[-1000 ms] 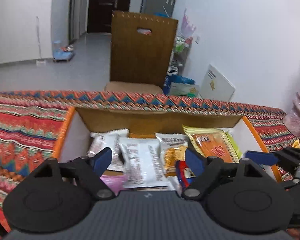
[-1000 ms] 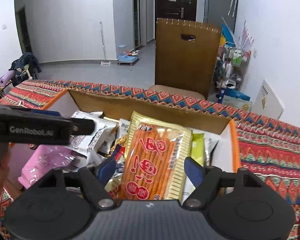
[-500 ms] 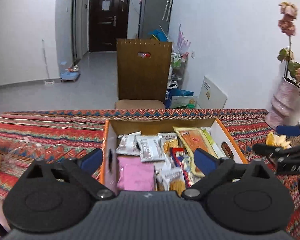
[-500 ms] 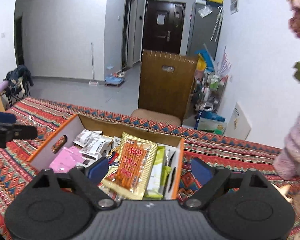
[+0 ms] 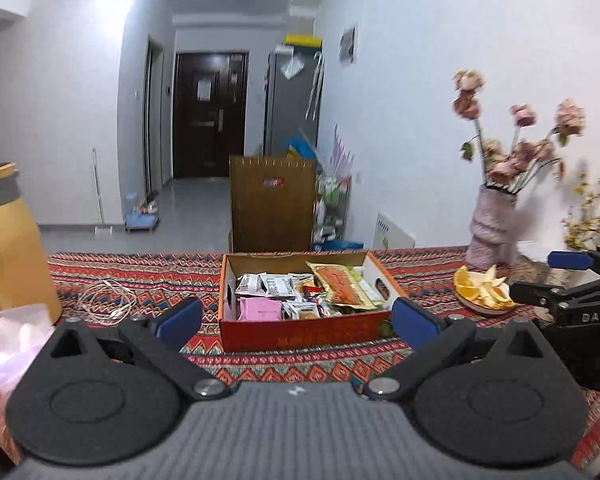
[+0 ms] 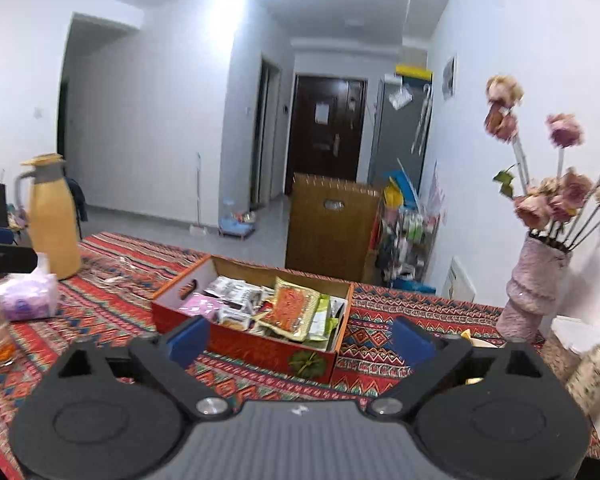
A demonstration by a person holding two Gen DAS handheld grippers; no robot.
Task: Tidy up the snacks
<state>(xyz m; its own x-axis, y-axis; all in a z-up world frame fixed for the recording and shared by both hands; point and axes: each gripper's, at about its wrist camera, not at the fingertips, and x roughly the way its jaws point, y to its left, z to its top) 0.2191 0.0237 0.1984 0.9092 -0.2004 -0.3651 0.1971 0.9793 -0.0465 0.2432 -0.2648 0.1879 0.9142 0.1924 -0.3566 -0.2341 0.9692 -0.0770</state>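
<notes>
Both tongs stand spread wide with nothing between their blue pads; their jaws have just been opening. The left tongs point(image 5: 296, 318) sit low in the frame, and past them, at centre, the red cardboard box point(image 5: 300, 334) rests on the patterned surface point(image 5: 148, 276). Snack packets fill it: a pink packet point(image 5: 259, 309) at its near left, an orange-and-yellow packet point(image 5: 340, 284) leaning toward its right, white packets point(image 5: 268, 283) at the back. The right tongs point(image 6: 300, 340) see the same box point(image 6: 260, 346) slightly left of centre. A plate of orange peel point(image 5: 482, 294) lies right of the box, a pink vase point(image 5: 492, 224) of dried roses behind it. A golden flask point(image 6: 54, 220) stands at the left.
</notes>
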